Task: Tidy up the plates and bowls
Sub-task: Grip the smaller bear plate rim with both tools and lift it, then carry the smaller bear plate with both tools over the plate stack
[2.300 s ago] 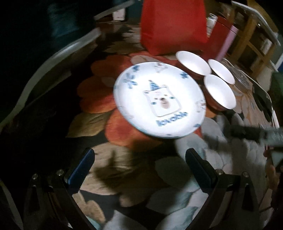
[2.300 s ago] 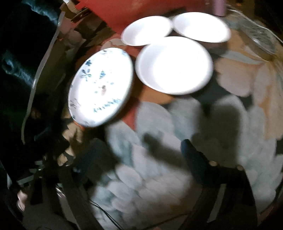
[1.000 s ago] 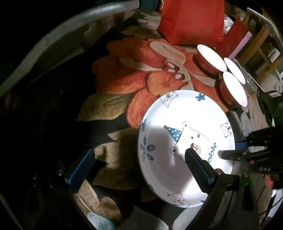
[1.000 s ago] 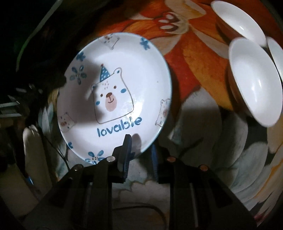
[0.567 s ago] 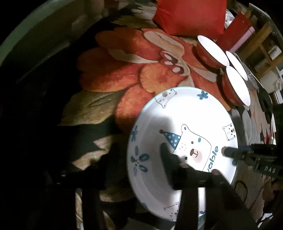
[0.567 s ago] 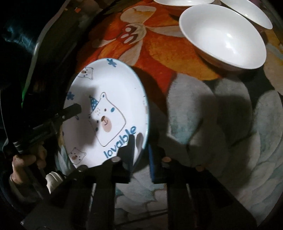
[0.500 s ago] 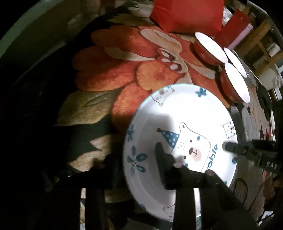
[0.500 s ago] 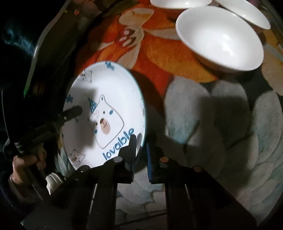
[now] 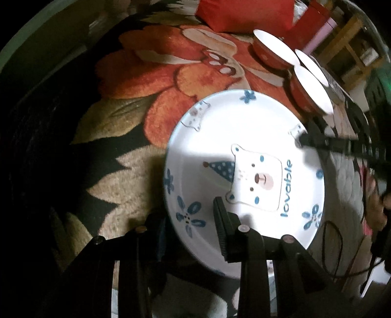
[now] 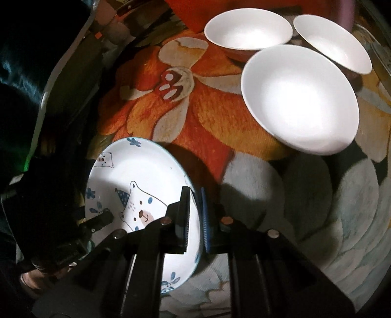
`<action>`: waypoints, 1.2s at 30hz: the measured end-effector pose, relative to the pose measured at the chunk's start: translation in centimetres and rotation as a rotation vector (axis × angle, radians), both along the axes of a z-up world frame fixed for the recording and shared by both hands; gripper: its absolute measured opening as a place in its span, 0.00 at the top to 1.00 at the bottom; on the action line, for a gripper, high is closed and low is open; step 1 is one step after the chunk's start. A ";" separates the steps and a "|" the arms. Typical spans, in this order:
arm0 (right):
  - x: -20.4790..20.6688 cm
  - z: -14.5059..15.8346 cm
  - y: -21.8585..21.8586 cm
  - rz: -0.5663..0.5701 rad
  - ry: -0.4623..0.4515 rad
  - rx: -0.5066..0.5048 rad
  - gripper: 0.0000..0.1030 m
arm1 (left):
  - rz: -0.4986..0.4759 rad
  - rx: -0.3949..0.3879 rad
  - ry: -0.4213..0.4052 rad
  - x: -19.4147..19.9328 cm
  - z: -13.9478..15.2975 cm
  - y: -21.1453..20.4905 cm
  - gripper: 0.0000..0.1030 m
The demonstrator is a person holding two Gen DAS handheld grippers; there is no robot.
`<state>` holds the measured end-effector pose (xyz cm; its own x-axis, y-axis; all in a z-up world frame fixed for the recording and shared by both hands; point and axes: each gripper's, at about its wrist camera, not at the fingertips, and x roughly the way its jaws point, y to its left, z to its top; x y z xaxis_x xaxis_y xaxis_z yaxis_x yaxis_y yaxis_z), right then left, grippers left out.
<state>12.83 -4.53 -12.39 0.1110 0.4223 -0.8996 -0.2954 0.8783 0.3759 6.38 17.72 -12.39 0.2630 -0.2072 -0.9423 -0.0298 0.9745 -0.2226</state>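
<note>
Plate: a white plate (image 9: 244,156) printed with a bear and the word "lovable" is seen on the flowered cloth (image 9: 171,80); it appears tipped, its far rim raised in the right wrist view (image 10: 136,176). All places below are given from this plate.
Left gripper: the left gripper (image 9: 188,220) is set across the near rim, one finger (image 9: 221,225) lying over the printed face and the other outside, below the rim. The jaws are part closed, having closed within the last second; contact of the outer pad is hidden, so a firm hold cannot be confirmed.
Right gripper: the right gripper (image 10: 194,217) is nearly fully closed, pinched on the plate's edge opposite the left gripper's, a pad on each face.
Bowls: three white-lined bowls with red outsides are grouped beyond the plate's far edge; the nearest bowl (image 10: 298,97) stands apart from the plate, the second bowl (image 10: 246,29) and third bowl (image 10: 332,41) behind it.
Other items: a red bag (image 9: 246,12) stands beyond the bowls.
Step in hand: judged to be the two-handed take-up of the plate, the grasp made, the carry not yet begun.
Next move: an even lift is called for, both grippers rising together, the bowls' rims avoided.
Risk: slippage of glazed ware from a narrow edge grip is judged possible.
</note>
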 end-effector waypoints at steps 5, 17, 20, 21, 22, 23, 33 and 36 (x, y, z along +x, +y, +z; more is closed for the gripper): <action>-1.4 -0.3 -0.6 0.008 0.019 -0.011 0.89 | 0.025 0.004 -0.013 1.5 0.1 0.0 0.67; -2.7 -1.0 -0.4 0.045 0.035 -0.038 0.92 | -0.003 0.018 -0.011 0.6 0.4 0.0 0.73; -2.8 -0.5 -0.6 0.045 0.033 -0.040 0.92 | 0.000 0.006 -0.011 0.3 1.0 -0.2 0.73; -2.5 -0.7 -0.4 0.041 0.042 -0.038 0.92 | 0.004 0.000 -0.008 0.2 1.1 -0.3 0.73; -2.4 -0.7 -0.5 0.037 0.053 -0.034 0.92 | 0.009 -0.010 -0.005 0.2 1.3 -0.4 0.73; -2.4 -0.6 -0.7 0.033 0.062 -0.032 0.92 | 0.010 -0.013 -0.005 0.2 1.5 -0.5 0.73; -2.6 1.6 -4.9 -0.035 0.148 -0.001 0.92 | -0.051 -0.056 -0.030 0.7 4.0 -4.6 0.73; -3.0 2.3 -7.0 -0.061 0.159 -0.005 0.92 | -0.095 -0.064 -0.039 1.0 4.7 -7.0 0.73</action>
